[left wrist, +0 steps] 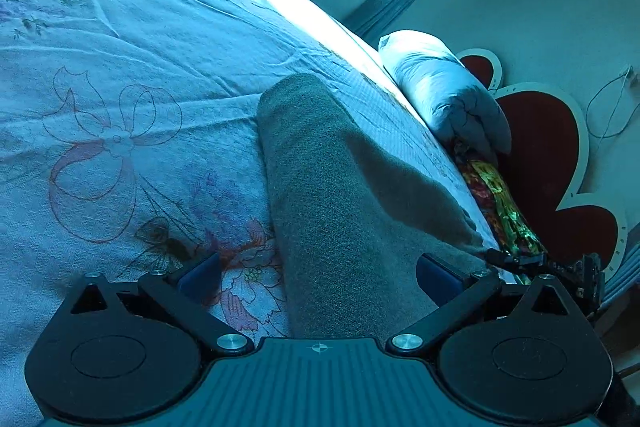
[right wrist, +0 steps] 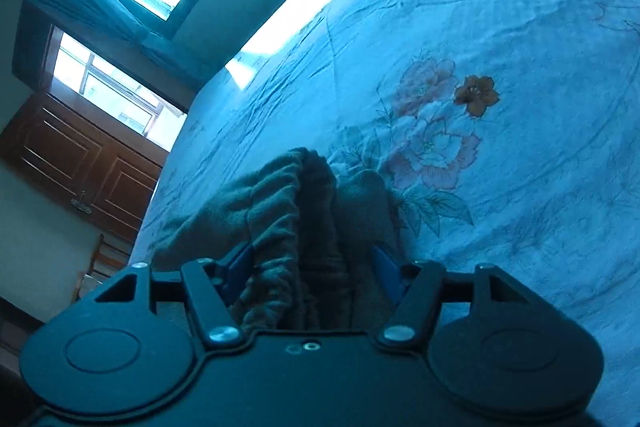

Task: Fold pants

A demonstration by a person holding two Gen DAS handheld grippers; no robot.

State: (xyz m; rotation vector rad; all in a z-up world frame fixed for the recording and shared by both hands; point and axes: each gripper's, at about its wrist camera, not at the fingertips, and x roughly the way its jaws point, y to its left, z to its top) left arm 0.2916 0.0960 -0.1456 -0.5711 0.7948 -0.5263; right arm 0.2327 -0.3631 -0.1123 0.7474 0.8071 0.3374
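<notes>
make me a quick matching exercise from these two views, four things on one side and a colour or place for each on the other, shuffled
Things:
1. pants
2. sheet
3. cupboard doors
4. rolled duvet

Descriptions:
A. brown wood, below a window
B. grey-green, running out between the left gripper's open fingers
C. pale, bundled beside the red headboard
D. pale with printed flowers, spread over the bed

Pairs: 1-B, 2-D, 3-A, 4-C
</notes>
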